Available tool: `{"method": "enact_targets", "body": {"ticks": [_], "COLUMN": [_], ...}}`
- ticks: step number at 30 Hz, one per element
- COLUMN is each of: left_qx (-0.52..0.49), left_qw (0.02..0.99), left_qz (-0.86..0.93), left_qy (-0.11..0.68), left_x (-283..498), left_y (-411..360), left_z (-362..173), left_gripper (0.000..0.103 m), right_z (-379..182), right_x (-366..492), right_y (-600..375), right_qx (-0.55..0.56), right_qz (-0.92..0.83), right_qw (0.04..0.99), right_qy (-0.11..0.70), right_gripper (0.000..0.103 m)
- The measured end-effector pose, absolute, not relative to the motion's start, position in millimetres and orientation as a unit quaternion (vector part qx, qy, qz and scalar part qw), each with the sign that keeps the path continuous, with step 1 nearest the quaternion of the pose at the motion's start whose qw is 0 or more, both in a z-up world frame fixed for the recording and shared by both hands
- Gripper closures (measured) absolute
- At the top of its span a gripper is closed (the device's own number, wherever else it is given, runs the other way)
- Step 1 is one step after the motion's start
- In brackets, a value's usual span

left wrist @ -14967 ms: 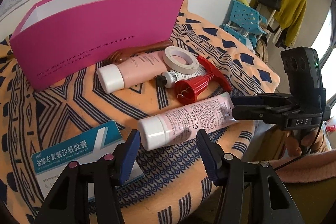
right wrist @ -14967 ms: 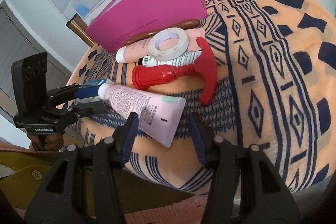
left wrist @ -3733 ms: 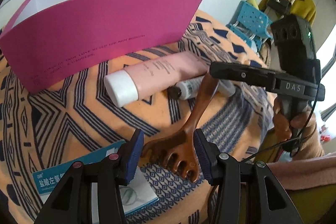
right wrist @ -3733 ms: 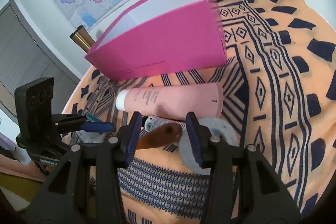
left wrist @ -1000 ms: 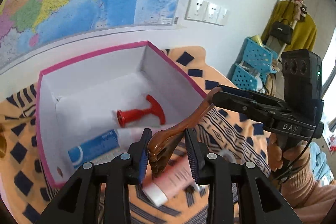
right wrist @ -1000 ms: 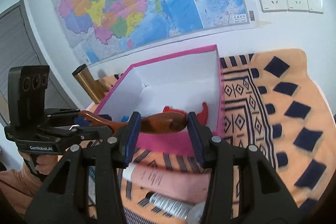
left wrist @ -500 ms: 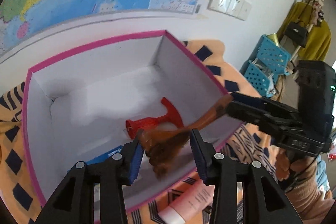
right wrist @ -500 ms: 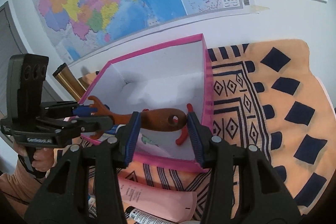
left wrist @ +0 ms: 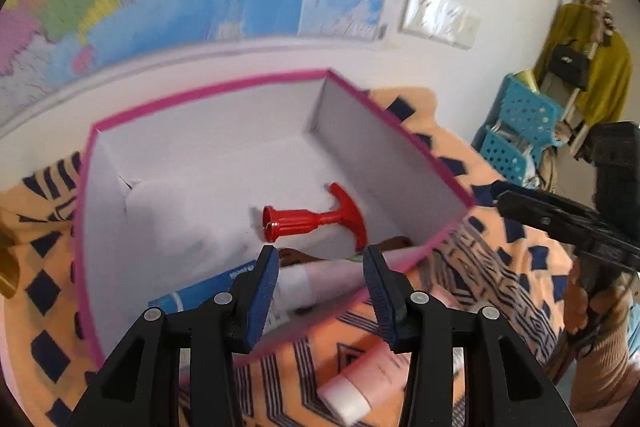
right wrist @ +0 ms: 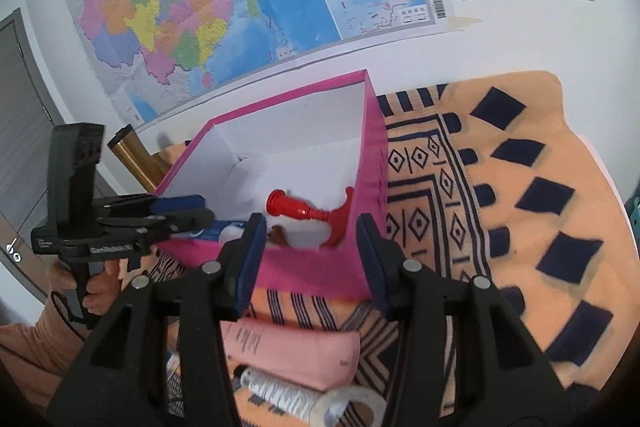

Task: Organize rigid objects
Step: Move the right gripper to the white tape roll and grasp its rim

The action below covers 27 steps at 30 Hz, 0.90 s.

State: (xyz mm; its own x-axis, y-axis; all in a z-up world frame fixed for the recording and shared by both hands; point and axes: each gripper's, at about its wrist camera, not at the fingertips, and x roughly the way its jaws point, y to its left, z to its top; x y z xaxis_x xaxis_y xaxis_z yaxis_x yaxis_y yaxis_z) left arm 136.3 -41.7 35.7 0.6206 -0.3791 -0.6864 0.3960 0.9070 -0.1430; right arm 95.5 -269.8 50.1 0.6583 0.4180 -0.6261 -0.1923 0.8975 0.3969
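Note:
The pink box (left wrist: 400, 131) with a white inside stands on the patterned cloth; it also shows in the right wrist view (right wrist: 372, 155). Inside lie a red T-handled tool (left wrist: 316, 219), a blue-and-white medicine box (left wrist: 208, 287), a pale pink tube (left wrist: 332, 275) and the brown wooden massager (left wrist: 298, 255), partly hidden. My left gripper (left wrist: 320, 291) is open and empty above the box's near edge. My right gripper (right wrist: 310, 259) is open and empty over the box's near wall. The red tool (right wrist: 308, 211) shows between its fingers.
On the cloth outside the box lie a pink tube (right wrist: 296, 351), a small white bottle (right wrist: 276, 395) and a roll of tape (right wrist: 352, 407). A gold cylinder (right wrist: 136, 155) stands left of the box. Wall with map and sockets behind.
Both grippers have opened and let go of the brown massager, which now lies in the box. Both grippers have drawn back toward the box's near edge.

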Motion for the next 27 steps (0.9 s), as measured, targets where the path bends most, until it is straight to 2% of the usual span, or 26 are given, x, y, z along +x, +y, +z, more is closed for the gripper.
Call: {"method": "enact_targets", "body": {"ticks": [8, 16, 27], "left_qx": [0.000, -0.011, 0.000], "left_qw": [0.900, 0.869, 0.842], "left_qz": [-0.264, -0.308, -0.329], "left_qy": [0.347, 0.386, 0.428], "left_x": [76.3, 55.2, 50.2], "left_y": [-50.2, -83.7, -113.5], "left_z": [32.3, -1.5, -28.6], "left_gripper": [0.056, 0.056, 0.056], "right_z": [27.8, -17.8, -33.9], "right_x": [52.5, 24.6, 16.3], "right_y": [-278.6, -275.9, -274.6], "right_qx": [0.124, 0.096, 0.075], "right_qz": [0.150, 0.136, 0.134], "right_qw": [0.888, 0.861, 0.858], "right_qy": [0.417, 0.482, 0.490], "right_gripper": [0.054, 0.054, 0.063]}}
